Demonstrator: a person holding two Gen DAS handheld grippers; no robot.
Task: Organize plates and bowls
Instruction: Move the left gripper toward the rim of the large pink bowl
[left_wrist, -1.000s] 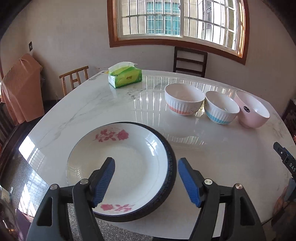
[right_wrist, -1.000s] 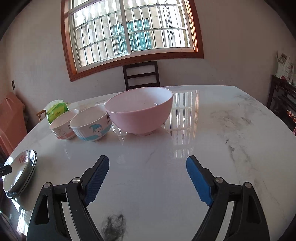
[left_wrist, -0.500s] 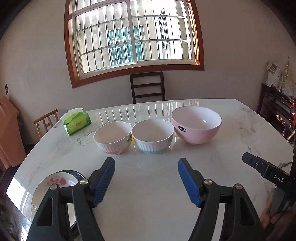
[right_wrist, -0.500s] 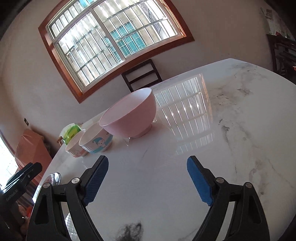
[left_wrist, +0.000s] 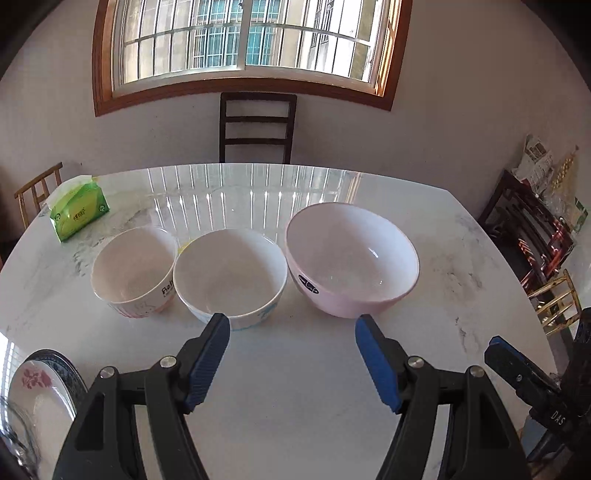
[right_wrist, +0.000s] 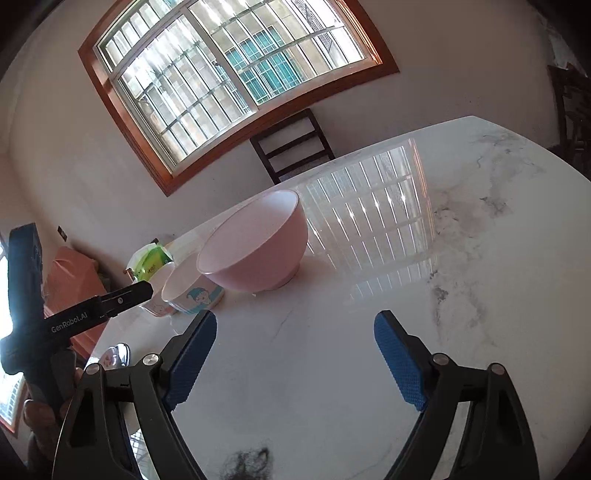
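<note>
The left hand-held gripper (left_wrist: 291, 332) tilts down over the white marble desk (left_wrist: 295, 387), released and empty, aimed between the white blue-trimmed bowl (left_wrist: 231, 275) and the larger pink bowl (left_wrist: 352, 258). The right hand-held gripper (right_wrist: 295, 332), rolled sideways, is also released with nothing between its pads. A rose-patterned plate (left_wrist: 40, 387) lies near left.
</note>
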